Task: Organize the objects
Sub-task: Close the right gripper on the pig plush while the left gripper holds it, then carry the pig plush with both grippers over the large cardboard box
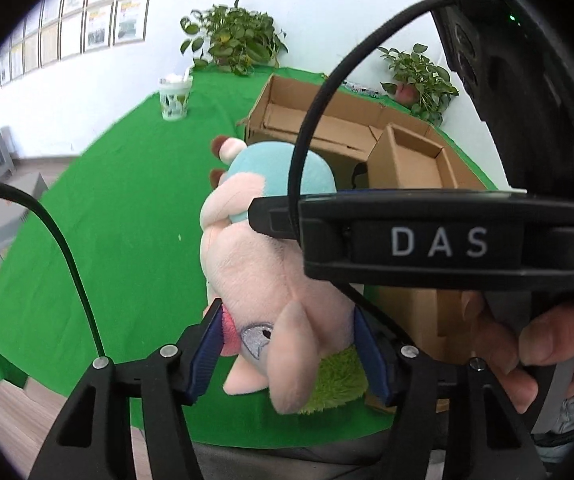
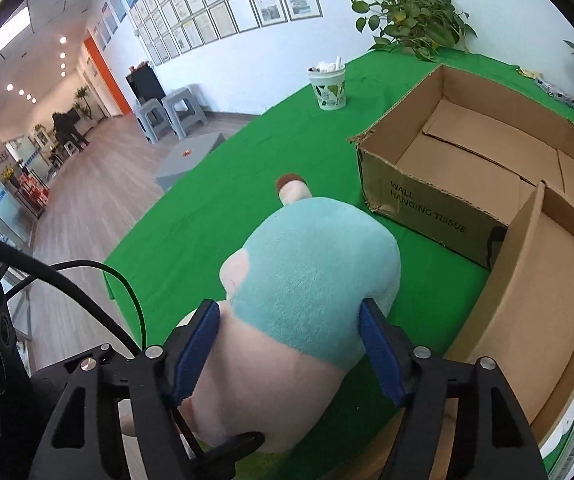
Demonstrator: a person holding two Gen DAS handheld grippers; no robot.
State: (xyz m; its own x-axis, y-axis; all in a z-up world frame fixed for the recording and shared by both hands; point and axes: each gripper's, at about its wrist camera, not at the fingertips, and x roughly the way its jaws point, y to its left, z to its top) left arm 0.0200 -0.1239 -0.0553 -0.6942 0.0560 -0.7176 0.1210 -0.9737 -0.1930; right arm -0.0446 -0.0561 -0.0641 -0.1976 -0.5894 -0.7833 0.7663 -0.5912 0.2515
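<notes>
Both grippers, left [image 1: 287,354] & right [image 2: 291,350], half-closed, pinch plush toy [image 2: 307,280] near desk's front edge; soft, light, compressible; grip mid-body.

Green cloth [image 2: 207,208] left free; cardboard boxes [image 2: 467,168] block right.

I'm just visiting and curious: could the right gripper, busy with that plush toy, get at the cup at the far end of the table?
Probably not as things stand: its fingers flank the plush toy, which fills the gap. The cloth up to the cup looks bare, though.
</notes>
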